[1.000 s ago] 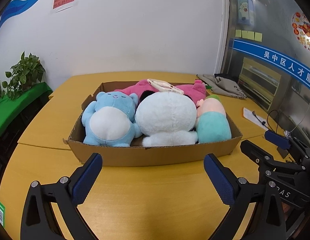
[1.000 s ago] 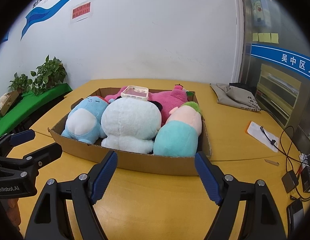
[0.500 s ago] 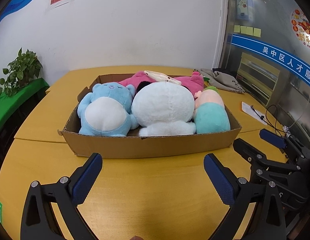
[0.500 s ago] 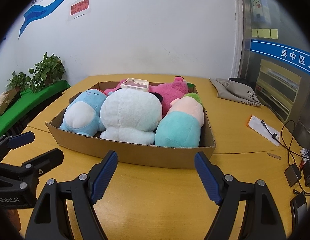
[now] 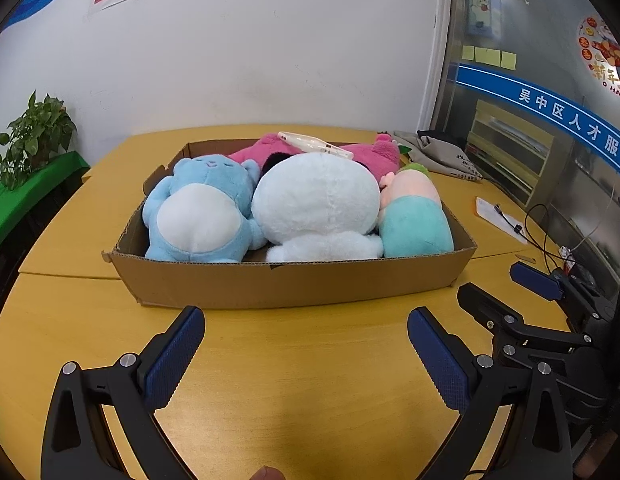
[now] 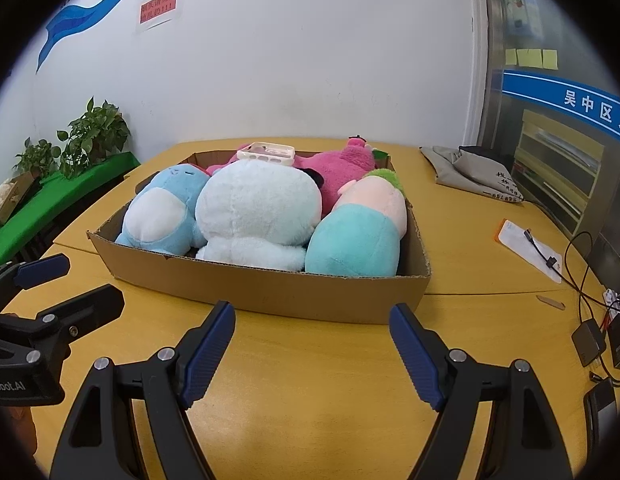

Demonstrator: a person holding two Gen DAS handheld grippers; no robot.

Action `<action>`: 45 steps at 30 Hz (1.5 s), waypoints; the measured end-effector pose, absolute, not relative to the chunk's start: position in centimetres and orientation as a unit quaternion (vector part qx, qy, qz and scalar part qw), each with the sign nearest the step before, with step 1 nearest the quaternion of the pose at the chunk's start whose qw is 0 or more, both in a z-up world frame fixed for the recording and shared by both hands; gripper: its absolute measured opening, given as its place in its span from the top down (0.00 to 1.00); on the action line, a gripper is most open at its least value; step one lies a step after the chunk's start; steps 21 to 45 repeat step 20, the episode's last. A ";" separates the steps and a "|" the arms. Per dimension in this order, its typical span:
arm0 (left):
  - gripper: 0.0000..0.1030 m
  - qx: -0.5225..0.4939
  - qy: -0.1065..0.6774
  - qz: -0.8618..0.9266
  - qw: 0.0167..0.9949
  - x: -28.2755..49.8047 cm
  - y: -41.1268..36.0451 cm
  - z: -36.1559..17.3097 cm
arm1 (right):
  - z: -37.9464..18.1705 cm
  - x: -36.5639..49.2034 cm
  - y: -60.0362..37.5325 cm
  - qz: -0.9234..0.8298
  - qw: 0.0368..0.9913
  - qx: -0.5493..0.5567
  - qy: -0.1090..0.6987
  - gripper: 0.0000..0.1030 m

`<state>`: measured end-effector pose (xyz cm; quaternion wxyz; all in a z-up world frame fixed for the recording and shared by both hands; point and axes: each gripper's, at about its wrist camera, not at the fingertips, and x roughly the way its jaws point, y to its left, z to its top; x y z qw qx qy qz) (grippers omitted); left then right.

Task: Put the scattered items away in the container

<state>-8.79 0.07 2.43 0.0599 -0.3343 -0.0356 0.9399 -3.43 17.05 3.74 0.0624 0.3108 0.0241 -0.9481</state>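
A shallow cardboard box (image 5: 294, 286) (image 6: 270, 290) stands on the yellow table. It holds a blue plush (image 5: 198, 212) (image 6: 158, 216), a white plush (image 5: 317, 208) (image 6: 254, 212), a teal and peach plush (image 5: 413, 216) (image 6: 361, 232) and a pink plush (image 5: 373, 156) (image 6: 345, 164). A white phone case (image 5: 315, 145) (image 6: 268, 153) lies on top. My left gripper (image 5: 306, 344) is open and empty, in front of the box. My right gripper (image 6: 311, 340) is open and empty, beside it on the right.
A grey cloth bag (image 6: 473, 172) lies at the back right. A paper with a cable (image 6: 529, 248) and chargers (image 6: 589, 340) lie at the right edge. Potted plants (image 6: 94, 136) on a green shelf stand to the left. A white wall is behind.
Both grippers have dropped slightly and tilted, so the box sits a little nearer and lower in view. Jaws stay open. Nothing in the box has moved.
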 end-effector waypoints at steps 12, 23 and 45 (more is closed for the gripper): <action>0.00 -0.344 -0.038 0.936 0.070 -9.2 1.2 1.2 | 3.0 -3.1 17.7 -0.947 0.058 0.315 0.017 0.23; 0.00 -0.342 -0.030 0.938 0.043 -8.3 1.2 0.7 | 2.1 -3.3 17.3 -0.945 0.064 0.321 0.017 0.23; 0.00 -0.342 -0.030 0.938 0.043 -8.3 1.2 0.7 | 2.1 -3.3 17.3 -0.945 0.064 0.321 0.017 0.23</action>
